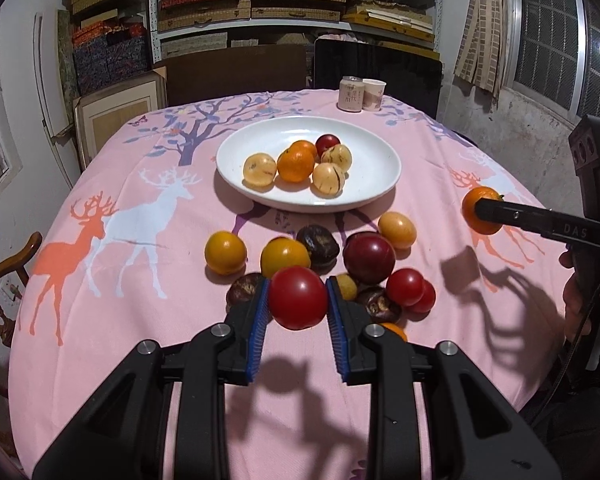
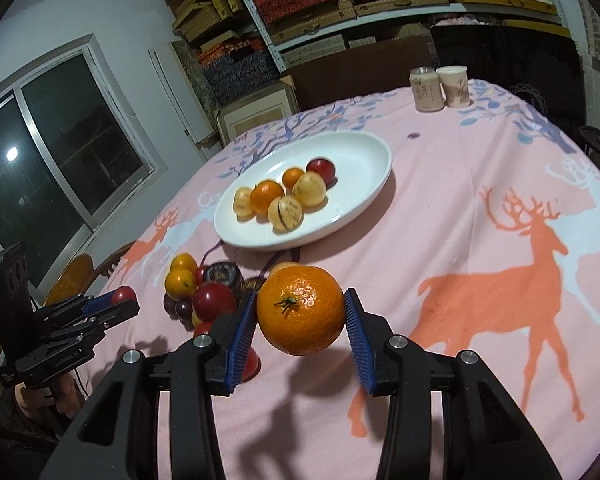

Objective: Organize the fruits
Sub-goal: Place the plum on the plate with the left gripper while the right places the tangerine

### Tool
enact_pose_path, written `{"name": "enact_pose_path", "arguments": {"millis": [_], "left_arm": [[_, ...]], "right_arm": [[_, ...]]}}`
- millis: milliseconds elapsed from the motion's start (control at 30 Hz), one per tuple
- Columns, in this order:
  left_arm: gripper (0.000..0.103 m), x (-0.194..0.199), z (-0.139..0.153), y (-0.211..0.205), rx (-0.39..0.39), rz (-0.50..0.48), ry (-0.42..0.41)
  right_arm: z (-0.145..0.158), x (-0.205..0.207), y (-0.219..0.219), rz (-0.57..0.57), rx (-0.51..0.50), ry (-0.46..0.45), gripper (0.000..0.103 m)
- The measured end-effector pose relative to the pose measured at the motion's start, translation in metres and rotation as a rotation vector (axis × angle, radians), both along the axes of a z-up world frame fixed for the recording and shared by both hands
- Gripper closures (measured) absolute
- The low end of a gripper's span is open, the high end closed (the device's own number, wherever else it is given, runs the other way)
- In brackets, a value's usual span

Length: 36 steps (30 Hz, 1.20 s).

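Note:
My left gripper (image 1: 298,298) is shut on a small red fruit (image 1: 298,298), held above the pink cloth; the same gripper (image 2: 118,300) shows at the left in the right wrist view. My right gripper (image 2: 300,314) is shut on an orange mandarin (image 2: 300,308), lifted off the table; the left wrist view has that mandarin (image 1: 470,204) at the far right. A white oval plate (image 1: 364,148) beyond holds several fruits: pale yellow ones, two oranges and a dark red one. A loose pile of fruit (image 1: 368,258) lies on the cloth between plate and grippers.
A drink can (image 1: 351,94) and a paper cup (image 1: 374,94) stand at the table's far edge. A wooden chair (image 1: 4,280) sits at the left of the table. Shelves of boxes fill the back wall. A person's hand (image 2: 66,396) holds the left gripper.

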State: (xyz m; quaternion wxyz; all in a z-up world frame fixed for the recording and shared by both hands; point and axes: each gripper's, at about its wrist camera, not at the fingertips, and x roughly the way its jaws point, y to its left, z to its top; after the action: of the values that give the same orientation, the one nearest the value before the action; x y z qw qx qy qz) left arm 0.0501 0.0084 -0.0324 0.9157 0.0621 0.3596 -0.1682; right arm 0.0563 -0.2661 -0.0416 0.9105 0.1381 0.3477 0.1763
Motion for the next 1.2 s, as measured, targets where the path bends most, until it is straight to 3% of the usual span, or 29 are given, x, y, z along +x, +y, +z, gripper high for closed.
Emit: {"name": "enact_pose_path", "arguments": {"millis": [333,833,900,967,1200], "left_arm": [[0.076,0.067,0.024,-0.015,-0.026,-0.007,0.008],[0.075,0.156,-0.013,-0.058,0.04,-0.031,0.086],[0.063,0.161,-0.017,-0.058,0.034,-0.026,0.103],[0.039,0.162,-0.017,-0.055,0.03,0.003,0.087],[0.035,0.127,0.001,-0.049,0.031,-0.024,0.025]], "right_arm": [[0.038,0.04,-0.011,-0.037,0.0,-0.066,0.059],[0.016,0.13,0.019,-0.019,-0.027,0.001,0.058],[0.012,0.138,0.022,0.006,-0.016,0.009,0.057],[0.01,0.14,0.025,0.02,-0.01,0.011,0.042],[0.012,0.114,0.018,0.002,0.011,0.001,0.042]]}}
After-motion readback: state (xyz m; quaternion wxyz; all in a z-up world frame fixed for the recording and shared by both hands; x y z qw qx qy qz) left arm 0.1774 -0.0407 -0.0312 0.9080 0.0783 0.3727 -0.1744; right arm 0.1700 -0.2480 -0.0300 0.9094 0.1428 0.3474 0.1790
